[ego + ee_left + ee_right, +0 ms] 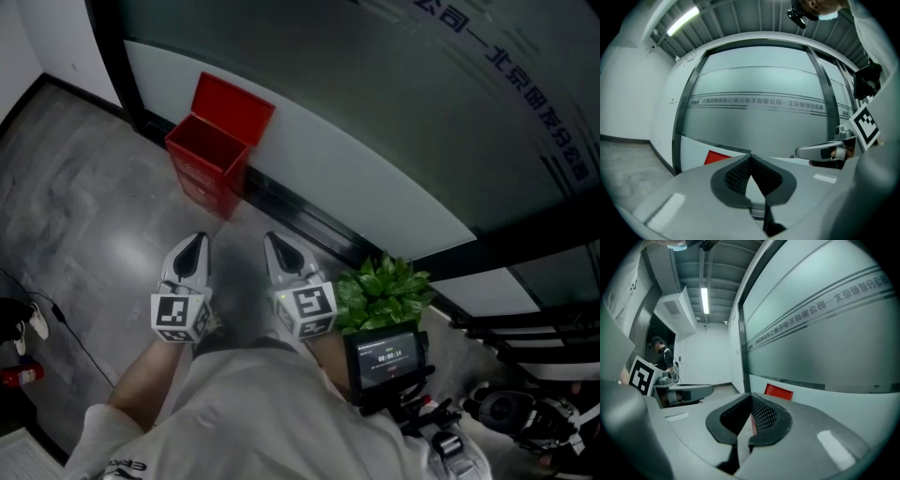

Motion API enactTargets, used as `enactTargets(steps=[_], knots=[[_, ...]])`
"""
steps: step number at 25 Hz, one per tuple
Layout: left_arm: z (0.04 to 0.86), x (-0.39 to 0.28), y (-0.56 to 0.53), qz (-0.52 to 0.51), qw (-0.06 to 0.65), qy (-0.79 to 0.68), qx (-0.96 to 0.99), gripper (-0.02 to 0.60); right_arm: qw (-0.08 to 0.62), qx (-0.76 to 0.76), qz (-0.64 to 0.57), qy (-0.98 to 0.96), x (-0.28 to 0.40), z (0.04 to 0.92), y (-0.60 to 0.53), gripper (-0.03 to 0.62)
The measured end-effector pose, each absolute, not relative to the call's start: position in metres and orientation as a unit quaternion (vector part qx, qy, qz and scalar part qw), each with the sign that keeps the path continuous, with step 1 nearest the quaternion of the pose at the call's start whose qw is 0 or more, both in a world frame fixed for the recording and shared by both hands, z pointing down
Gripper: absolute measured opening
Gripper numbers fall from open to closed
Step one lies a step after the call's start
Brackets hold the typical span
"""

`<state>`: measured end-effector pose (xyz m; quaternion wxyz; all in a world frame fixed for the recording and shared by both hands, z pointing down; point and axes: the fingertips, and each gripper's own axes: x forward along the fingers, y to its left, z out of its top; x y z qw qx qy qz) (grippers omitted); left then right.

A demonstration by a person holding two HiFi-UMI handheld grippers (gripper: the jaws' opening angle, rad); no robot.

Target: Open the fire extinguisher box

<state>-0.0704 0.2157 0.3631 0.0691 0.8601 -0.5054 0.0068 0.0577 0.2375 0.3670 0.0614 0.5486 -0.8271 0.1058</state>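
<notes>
Both tongs are shut, with nothing between their tips. The left tongs and the right tongs are held side by side, near each other but apart, pointing toward 12 o'clock in the head view. The red box stands on the grey floor at about 11 o'clock from them, well apart, against the foot of the glass wall. Its lid is up and leans back on the wall's white lower band. Bare floor lies between the tongs and the box. A leafy green plant sits at 4 o'clock, just beside the right tongs, with a small lit screen below it at 5 o'clock. A thin dark cable crosses the floor at 8 o'clock, near a small red object at the left edge. In the right gripper view a person stands far off at 9 o'clock.
</notes>
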Motion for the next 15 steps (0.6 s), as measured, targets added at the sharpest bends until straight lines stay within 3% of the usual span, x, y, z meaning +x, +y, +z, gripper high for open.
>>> enactTargets(steps=[15], knots=[[0.363, -0.021, 0.278, 0.017, 0.068, -0.496, 0.865, 0.003, 0.052, 0.551, 0.103, -0.827, 0.114, 0.363, 0.299, 0.012]])
